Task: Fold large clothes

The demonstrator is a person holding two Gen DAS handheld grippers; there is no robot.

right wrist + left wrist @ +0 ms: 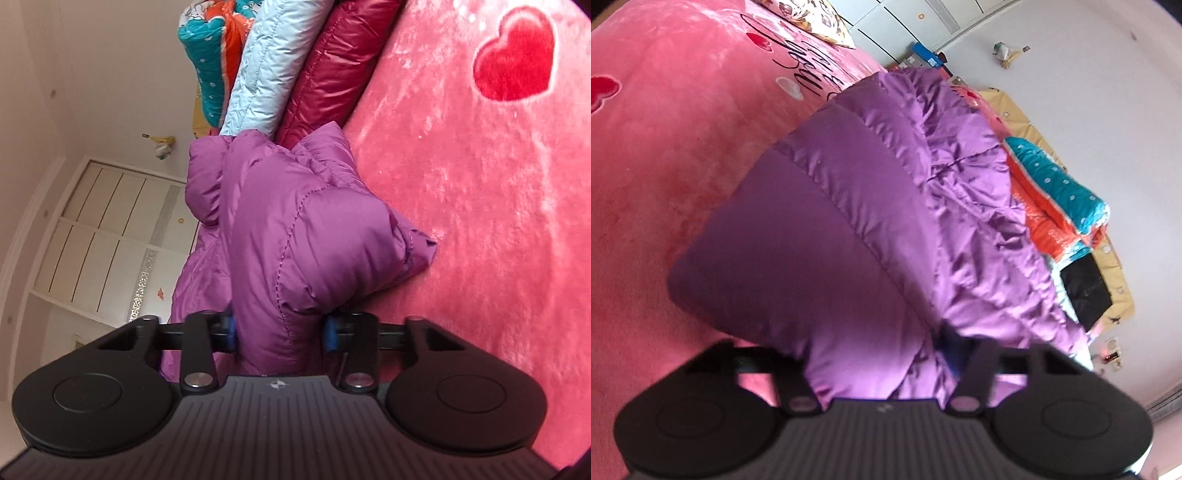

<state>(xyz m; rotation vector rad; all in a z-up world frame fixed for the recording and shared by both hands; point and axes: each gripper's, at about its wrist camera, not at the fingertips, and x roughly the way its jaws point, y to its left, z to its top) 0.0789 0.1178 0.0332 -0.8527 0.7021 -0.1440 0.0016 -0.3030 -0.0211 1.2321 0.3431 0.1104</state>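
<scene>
A purple puffer jacket (871, 206) lies bunched on a pink plush bed cover (665, 147). In the left wrist view its padded edge runs down between the black fingers of my left gripper (879, 365), which is shut on it; the fabric hides the pads. In the right wrist view a thick fold of the same jacket (314, 236) sits between the blue pads (231, 332) of my right gripper (280, 332), and both pads press into it. The rest of the jacket stretches away from the jaws across the bed cover (480, 221).
A folded teal and orange quilt (1056, 192) and a black item (1086, 291) lie along the bed's far edge by the wall. A light blue jacket (269, 66) and a dark red jacket (332, 74) lie beyond the purple one. White wardrobe doors (103, 229) stand behind.
</scene>
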